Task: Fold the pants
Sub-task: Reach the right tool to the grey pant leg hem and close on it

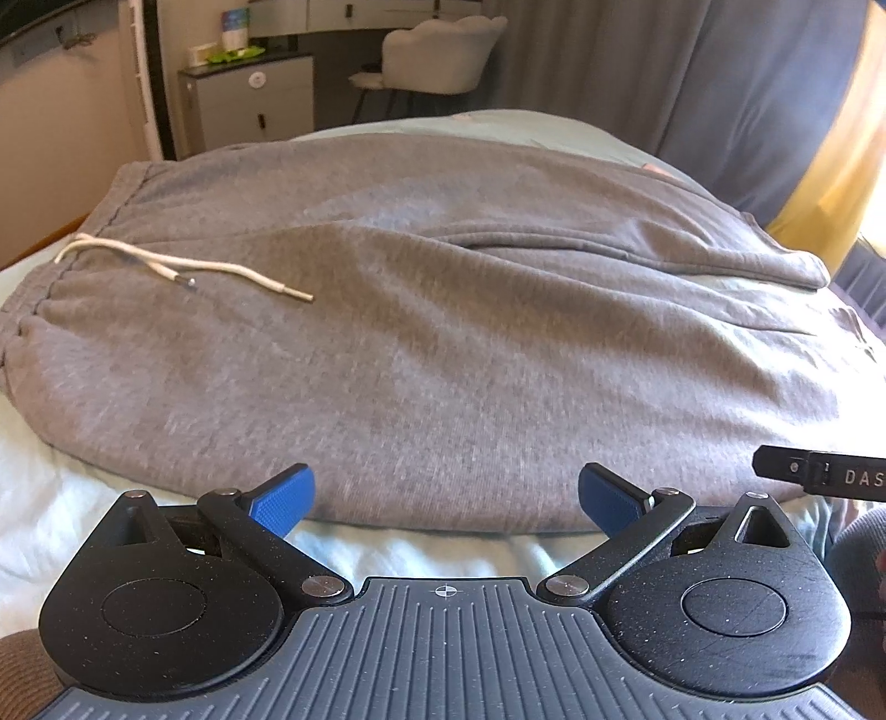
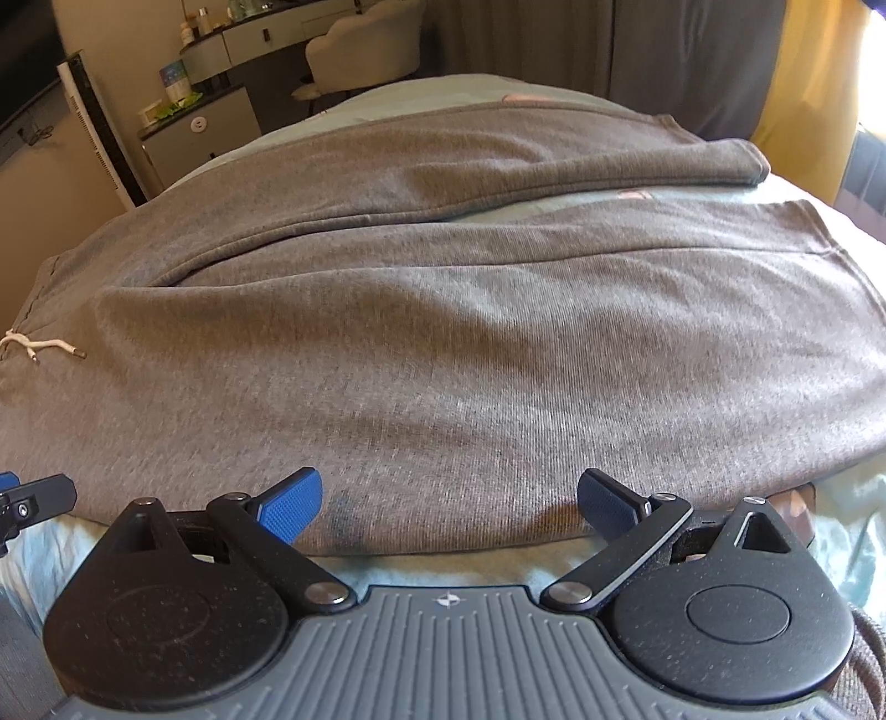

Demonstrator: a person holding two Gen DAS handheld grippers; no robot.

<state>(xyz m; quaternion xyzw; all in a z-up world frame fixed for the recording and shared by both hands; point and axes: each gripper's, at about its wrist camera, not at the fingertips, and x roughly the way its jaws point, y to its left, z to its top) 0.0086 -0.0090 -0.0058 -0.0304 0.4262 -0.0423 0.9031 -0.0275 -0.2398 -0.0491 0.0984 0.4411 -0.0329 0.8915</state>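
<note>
A pale bedsheet [image 1: 111, 531] is covering the bed in a sunlit bedroom, with furniture standing beyond its far edge.

A cream scalloped-back chair [image 1: 443, 50] is sitting at a grey vanity desk [image 2: 260, 39], while a grey drawer cabinet [image 1: 255, 99] is standing to the left of the chair, carrying a green tray [image 1: 232, 54] and a small blue-and-white box [image 1: 233, 27] on its dark top. Grey curtains [image 1: 720, 83] are hanging along the far side, and a yellow curtain [image 2: 797, 83] is catching bright daylight at the right. A white tower fan [image 2: 99, 133] is leaning into view at the left.
</note>
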